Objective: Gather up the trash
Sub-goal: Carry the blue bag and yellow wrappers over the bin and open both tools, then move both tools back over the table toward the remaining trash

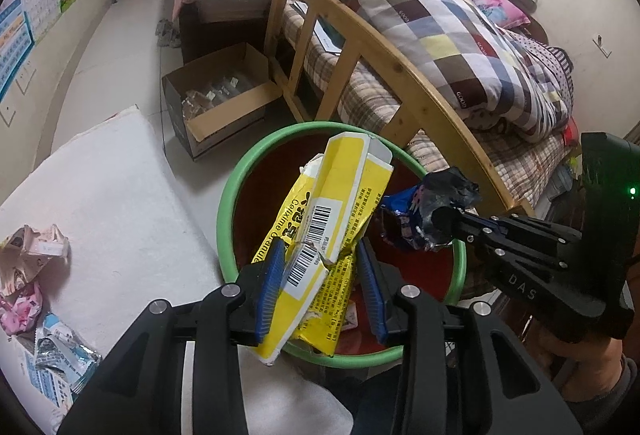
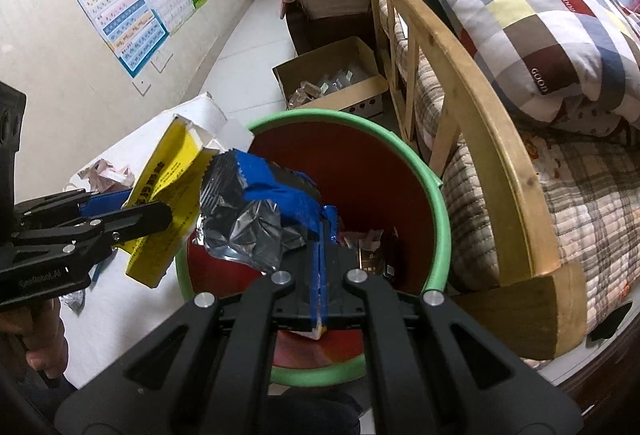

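With both loads over the green-rimmed bin point(image 1: 224, 195), spread your left gripper point(image 1: 320, 275) until the yellow carton point(image 1: 340, 195) drops in, then unclench your right gripper point(image 2: 320, 255) from the blue foil wrapper point(image 2: 260, 203).

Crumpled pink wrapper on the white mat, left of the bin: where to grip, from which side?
Judging from the left wrist view, take the crumpled pink wrapper by its raised creased ridge near the top, coming from above with fingers across the fold. It lies loose on the white mat, with other wrappers close beside it, so a side approach would likely push it along or snag them.
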Demonstrator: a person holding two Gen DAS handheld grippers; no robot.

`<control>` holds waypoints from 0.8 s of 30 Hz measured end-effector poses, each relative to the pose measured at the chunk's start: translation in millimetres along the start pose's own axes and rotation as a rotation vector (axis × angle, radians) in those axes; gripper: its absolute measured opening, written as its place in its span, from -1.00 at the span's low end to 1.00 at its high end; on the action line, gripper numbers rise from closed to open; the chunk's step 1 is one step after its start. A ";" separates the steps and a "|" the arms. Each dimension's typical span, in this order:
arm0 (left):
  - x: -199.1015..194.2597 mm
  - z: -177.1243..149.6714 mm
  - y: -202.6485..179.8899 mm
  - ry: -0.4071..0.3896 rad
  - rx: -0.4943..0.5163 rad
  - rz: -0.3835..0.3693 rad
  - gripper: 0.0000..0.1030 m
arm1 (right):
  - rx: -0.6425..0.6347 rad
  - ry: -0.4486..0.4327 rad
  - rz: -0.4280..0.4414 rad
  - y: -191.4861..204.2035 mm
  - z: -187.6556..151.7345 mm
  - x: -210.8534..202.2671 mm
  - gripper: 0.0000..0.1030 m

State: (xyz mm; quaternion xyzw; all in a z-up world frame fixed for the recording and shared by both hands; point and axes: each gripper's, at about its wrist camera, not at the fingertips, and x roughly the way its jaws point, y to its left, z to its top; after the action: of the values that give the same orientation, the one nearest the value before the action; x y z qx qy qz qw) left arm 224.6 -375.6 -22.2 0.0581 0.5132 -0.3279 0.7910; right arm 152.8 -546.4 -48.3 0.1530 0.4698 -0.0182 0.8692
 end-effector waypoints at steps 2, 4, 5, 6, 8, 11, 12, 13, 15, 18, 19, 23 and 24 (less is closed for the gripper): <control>1.4 1.2 0.2 -0.002 -0.001 -0.003 -0.29 | 0.001 0.005 0.002 -0.6 -0.9 1.5 -0.97; 1.6 2.5 1.1 -0.008 -0.008 -0.006 -0.17 | -0.005 0.013 0.001 -0.2 -2.4 2.6 -0.85; 0.7 3.2 2.2 -0.015 -0.013 -0.008 -0.03 | -0.011 0.014 -0.006 -0.3 -3.1 2.8 -0.65; -0.3 3.5 3.3 -0.019 -0.017 -0.010 0.04 | -0.013 0.010 -0.015 -0.9 -3.7 2.2 -0.54; -3.1 4.3 6.0 -0.032 -0.028 -0.016 0.39 | -0.012 0.006 -0.022 -2.9 -5.0 1.3 -0.26; -10.6 3.8 10.9 -0.061 -0.044 -0.016 0.57 | -0.006 0.002 -0.025 -4.9 -6.0 -1.5 -0.05; -12.7 3.3 13.6 -0.065 -0.053 -0.012 0.58 | -0.006 0.000 -0.027 -4.8 -6.3 -2.8 0.07; -15.0 2.3 16.4 -0.067 -0.062 -0.009 0.62 | -0.007 -0.001 -0.027 -4.3 -6.6 -3.8 0.17; -20.6 -0.5 22.3 -0.074 -0.075 -0.002 0.68 | -0.013 -0.005 -0.030 -0.9 -6.9 -7.0 0.32; -32.2 -5.7 30.9 -0.087 -0.089 0.028 0.81 | -0.027 -0.012 -0.035 8.0 -6.7 -11.8 0.60; -36.3 -7.4 34.3 -0.092 -0.093 0.032 0.84 | -0.029 -0.012 -0.038 11.1 -6.3 -12.2 0.69; -60.1 -20.3 52.8 -0.121 -0.124 0.061 0.84 | -0.065 -0.007 -0.047 36.5 -9.4 -15.5 0.90; -67.8 -25.9 59.5 -0.127 -0.137 0.069 0.84 | -0.076 -0.006 -0.049 44.0 -10.4 -15.4 0.91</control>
State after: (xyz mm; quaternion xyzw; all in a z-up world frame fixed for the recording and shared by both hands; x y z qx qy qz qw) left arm 221.5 -287.1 8.8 0.0008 0.4809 -0.2676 0.8349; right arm 143.5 -503.3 -30.0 0.1082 0.4711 -0.0221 0.8751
